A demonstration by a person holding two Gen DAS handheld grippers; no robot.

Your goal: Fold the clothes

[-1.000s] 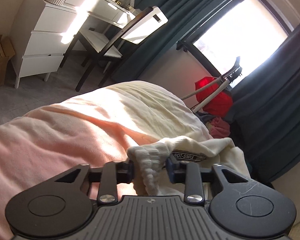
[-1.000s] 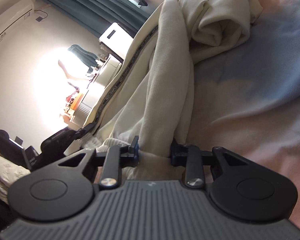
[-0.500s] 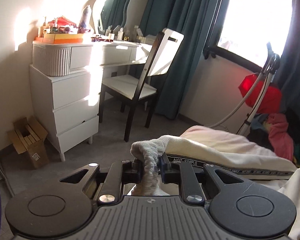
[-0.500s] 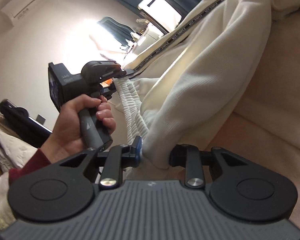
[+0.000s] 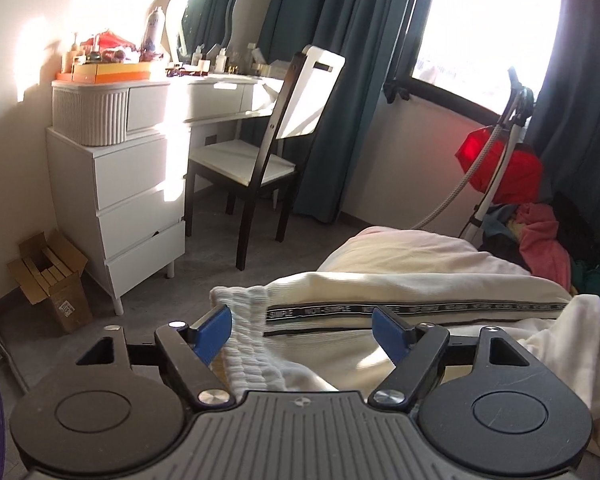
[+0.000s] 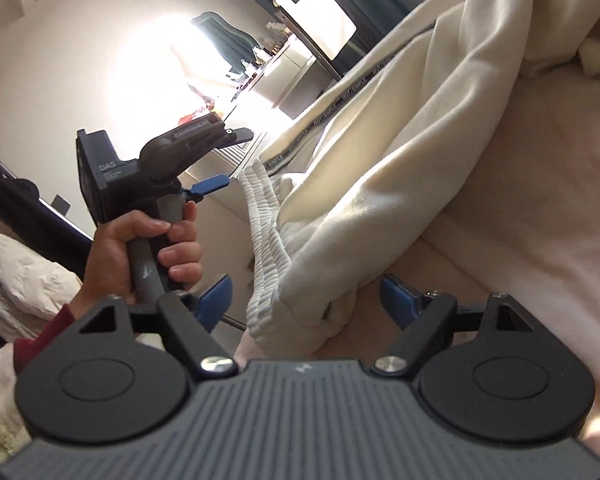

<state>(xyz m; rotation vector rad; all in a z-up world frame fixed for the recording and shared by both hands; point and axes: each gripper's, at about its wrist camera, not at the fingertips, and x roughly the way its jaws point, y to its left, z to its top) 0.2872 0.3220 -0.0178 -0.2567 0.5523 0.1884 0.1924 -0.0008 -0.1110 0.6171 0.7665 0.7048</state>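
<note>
Left wrist view: half a second ago the left gripper was pinching the ribbed waistband of the cream pants. Now its jaws are spread wide apart and hold nothing. The waistband lies loose between them, just beside the blue pad on the left side of the frame. The pants lie across the bed in the lower middle of the frame, with a black printed stripe running to the right. The white desk and the chair stand in the upper left and middle.

Right wrist view: the right gripper was also shut on the cloth before, and now its jaws are wide open too. The pants hang loose between the blue pads in the middle of the frame, resting on the pink bed. At the left, a hand holds the left gripper, whose blue pad is just beside the waistband.
</note>
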